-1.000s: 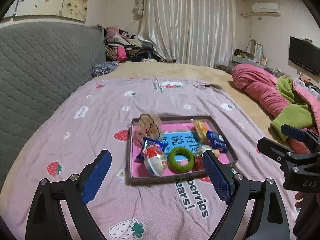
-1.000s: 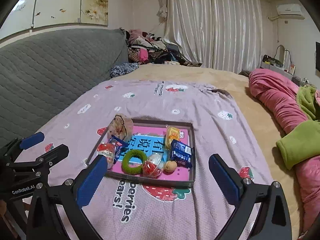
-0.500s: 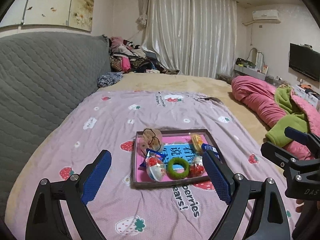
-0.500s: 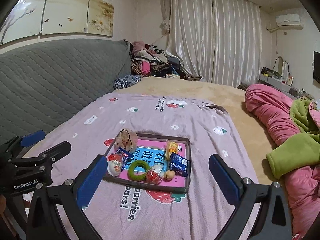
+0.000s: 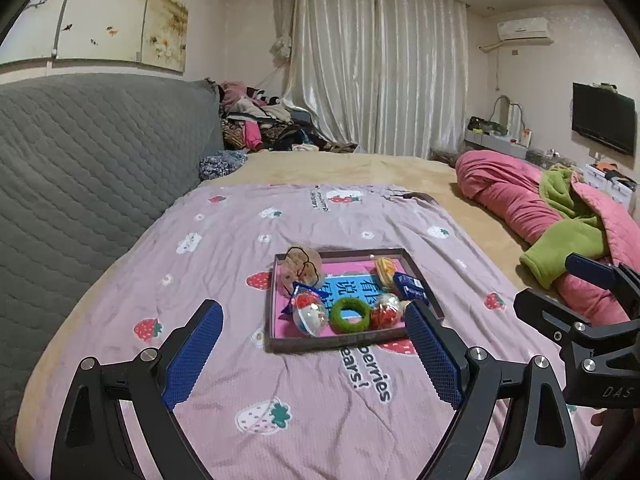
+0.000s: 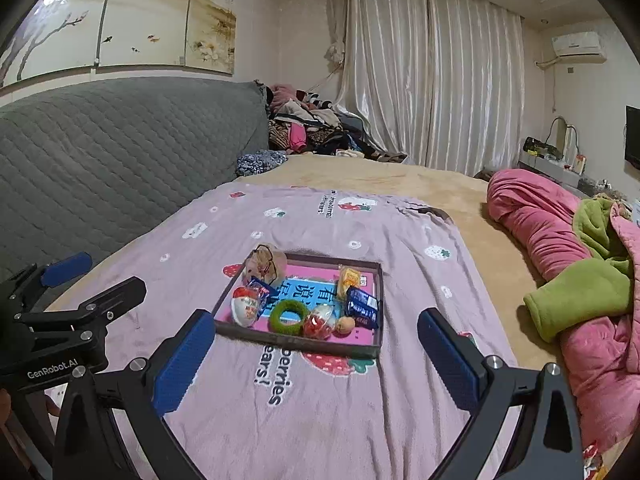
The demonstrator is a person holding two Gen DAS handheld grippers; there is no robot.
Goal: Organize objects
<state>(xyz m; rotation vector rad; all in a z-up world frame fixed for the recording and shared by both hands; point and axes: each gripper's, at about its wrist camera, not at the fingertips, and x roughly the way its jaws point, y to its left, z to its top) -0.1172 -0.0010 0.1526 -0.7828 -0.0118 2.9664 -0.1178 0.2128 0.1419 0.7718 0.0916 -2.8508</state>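
While both claws stand wide and hold nothing, the tray point(image 5: 276, 344) lies on the bed point(image 5: 224, 240), well ahead of them, and all the small things are already inside it. The left claw point(image 5: 316, 354) and the right claw point(image 6: 316, 354) both hang apart from it, above the sheet.

The risks I judge from here are these. The bed is soft, so a push on one rim could tip the tray and let the round things roll: the egg point(image 5: 310, 316), the red ball point(image 5: 385, 311) and the small nut point(image 6: 345, 324) sit close to the near wall. The ring point(image 5: 352, 315) touches its neighbours, so a claw that closes on it may also catch them. The toy point(image 5: 300, 268) leans on the far corner and could fall out over the rim if the tray is shaken.
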